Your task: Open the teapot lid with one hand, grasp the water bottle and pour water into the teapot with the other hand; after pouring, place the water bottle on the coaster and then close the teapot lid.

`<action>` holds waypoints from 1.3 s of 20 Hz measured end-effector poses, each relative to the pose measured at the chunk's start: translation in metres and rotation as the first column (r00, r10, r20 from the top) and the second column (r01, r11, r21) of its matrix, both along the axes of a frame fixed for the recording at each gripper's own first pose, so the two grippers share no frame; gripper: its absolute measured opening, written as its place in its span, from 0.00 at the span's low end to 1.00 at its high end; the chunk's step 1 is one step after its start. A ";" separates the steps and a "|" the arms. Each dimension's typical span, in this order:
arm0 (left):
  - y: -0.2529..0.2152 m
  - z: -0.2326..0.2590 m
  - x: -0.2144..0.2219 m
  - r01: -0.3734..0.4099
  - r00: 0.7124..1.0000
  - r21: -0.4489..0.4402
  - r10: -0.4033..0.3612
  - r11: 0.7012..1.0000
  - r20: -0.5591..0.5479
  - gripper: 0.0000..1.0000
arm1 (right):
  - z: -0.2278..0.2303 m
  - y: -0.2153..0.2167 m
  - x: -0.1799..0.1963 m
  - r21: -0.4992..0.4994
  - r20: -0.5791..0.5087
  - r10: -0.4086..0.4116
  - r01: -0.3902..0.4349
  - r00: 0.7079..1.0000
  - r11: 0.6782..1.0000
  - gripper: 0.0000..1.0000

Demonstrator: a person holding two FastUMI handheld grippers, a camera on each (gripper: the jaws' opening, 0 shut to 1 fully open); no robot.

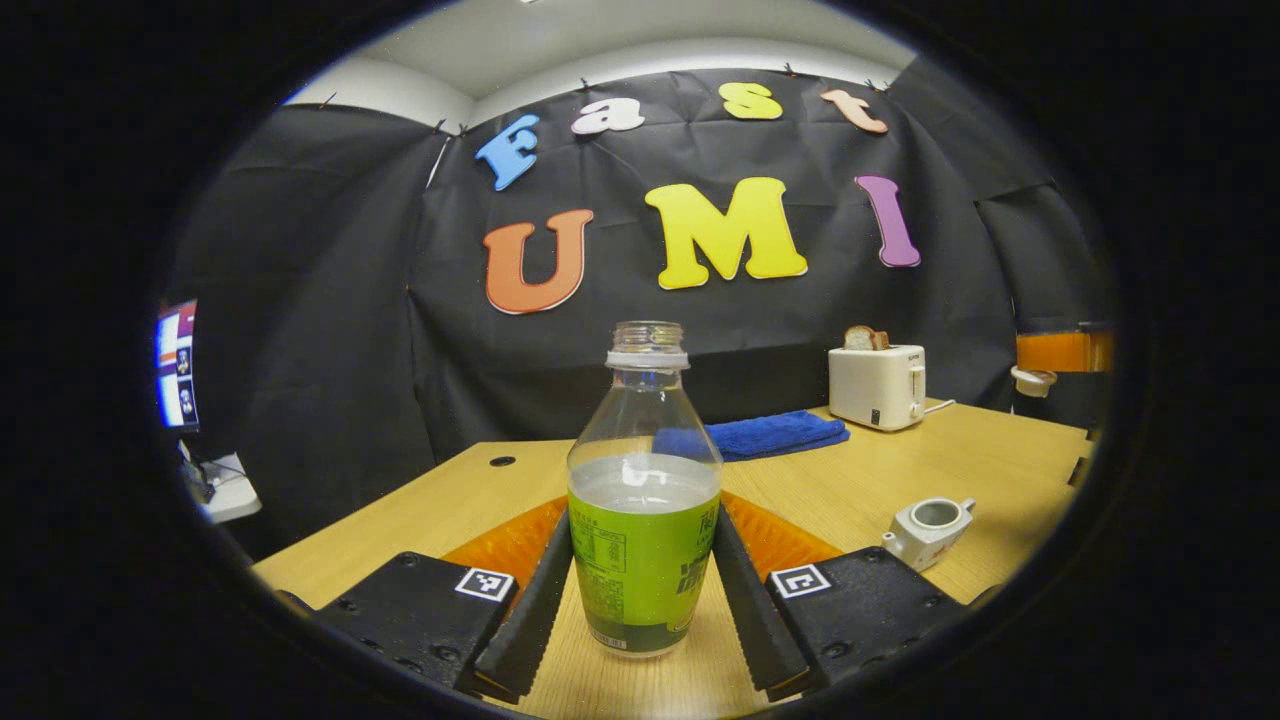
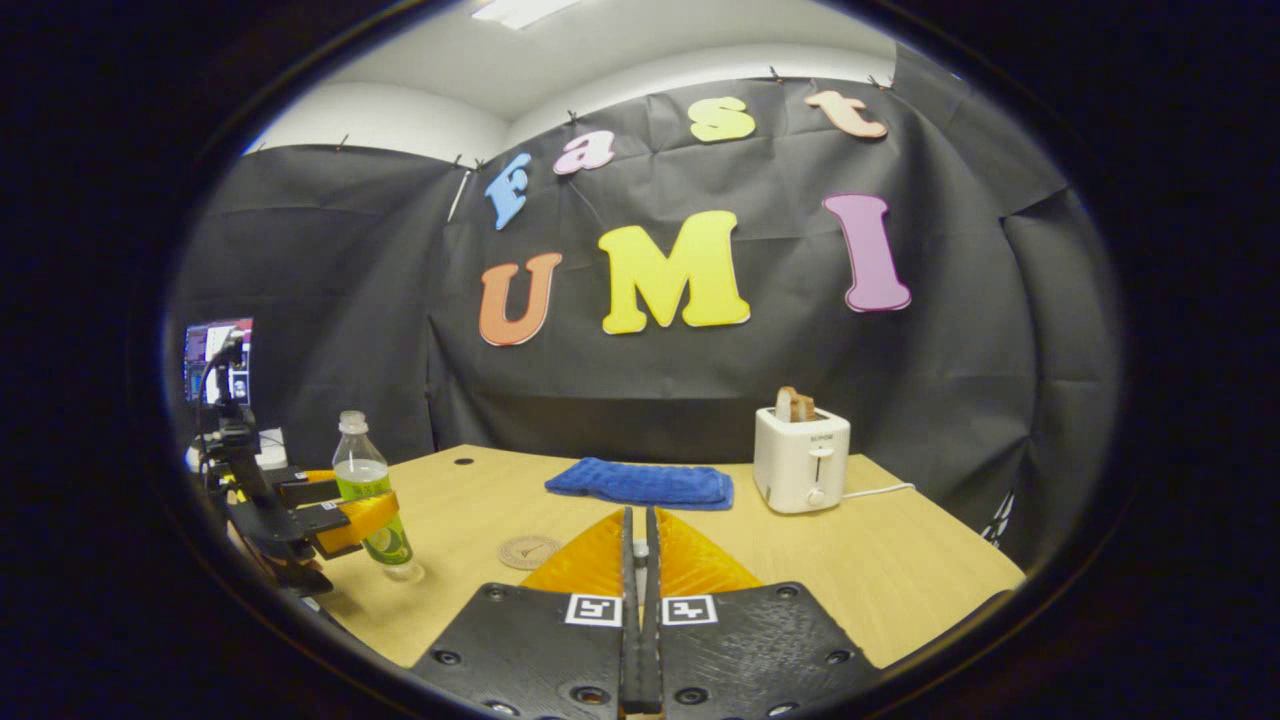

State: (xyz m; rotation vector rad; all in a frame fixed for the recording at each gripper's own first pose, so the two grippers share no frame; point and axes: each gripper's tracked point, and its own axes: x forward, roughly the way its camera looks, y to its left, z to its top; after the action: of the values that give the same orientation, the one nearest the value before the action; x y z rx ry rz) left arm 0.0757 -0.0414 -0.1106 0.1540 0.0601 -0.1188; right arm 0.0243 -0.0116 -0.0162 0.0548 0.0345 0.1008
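Standing uncapped near the table's [image 1: 860, 480] left edge, the half-full water bottle [image 1: 644, 500] is pinched by the left gripper [image 1: 640, 590]. Rightward, the lidless white teapot [image 1: 928, 530] sits empty-looking. The right gripper [image 2: 637, 600] is pressed together around something small I cannot identify.

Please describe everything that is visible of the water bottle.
The water bottle is clear plastic with a green label and no cap. It stands upright on the wooden table, roughly half full of clear liquid. The left gripper has one finger on each side of its lower body. The right gripper view shows it at the table's left side.
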 end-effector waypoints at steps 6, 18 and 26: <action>-0.026 -0.018 -0.011 -0.028 0.997 0.184 0.041 0.983 -0.066 0.77 | 0.015 -0.035 -0.007 -0.018 0.018 -0.057 0.057 0.998 0.998 0.00; -0.063 -0.031 -0.003 0.012 1.000 0.685 -0.002 0.728 -0.016 0.77 | 0.023 -0.076 -0.013 -0.008 0.014 -0.114 0.115 0.993 0.993 0.00; -0.066 -0.046 -0.005 0.083 0.995 0.883 0.006 0.462 -0.097 0.77 | 0.040 -0.084 -0.023 -0.043 0.076 -0.147 0.151 0.986 0.988 0.00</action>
State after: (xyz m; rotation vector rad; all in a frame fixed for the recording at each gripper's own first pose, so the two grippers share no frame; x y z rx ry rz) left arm 0.0711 -0.1077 -0.1564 1.2387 0.2085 -0.1300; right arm 0.0011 -0.0957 0.0241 0.0050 -0.0400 -0.0478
